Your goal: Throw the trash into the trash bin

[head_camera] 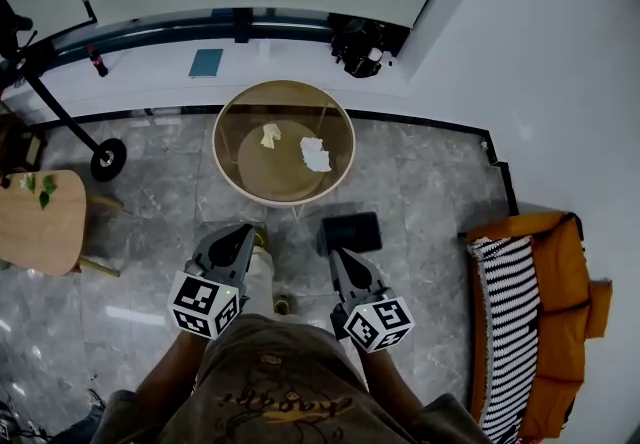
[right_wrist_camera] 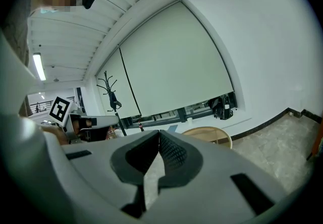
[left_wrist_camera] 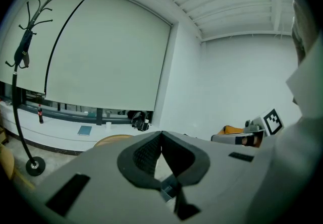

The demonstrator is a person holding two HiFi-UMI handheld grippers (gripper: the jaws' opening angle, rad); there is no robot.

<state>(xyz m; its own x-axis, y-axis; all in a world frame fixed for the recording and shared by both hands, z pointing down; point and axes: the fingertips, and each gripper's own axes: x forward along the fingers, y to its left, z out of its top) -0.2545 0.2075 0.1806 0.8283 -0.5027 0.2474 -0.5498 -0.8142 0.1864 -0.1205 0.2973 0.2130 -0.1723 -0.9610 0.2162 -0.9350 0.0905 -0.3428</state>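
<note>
On the round table (head_camera: 228,172) ahead of you lies the trash (head_camera: 316,154): one crumpled white scrap near the middle and a smaller scrap (head_camera: 270,136) just beside it, both untouched and out of reach for now. You hold your left gripper (head_camera: 244,230) and right gripper (head_camera: 338,255) low and close to your body, each with its jaws pressed together on nothing, so you'll need to open one before any pick. What I take to be the bin (head_camera: 350,231), dark and boxy, stands on the floor just this side of the table, near your right gripper, so the carry should be short.
</note>
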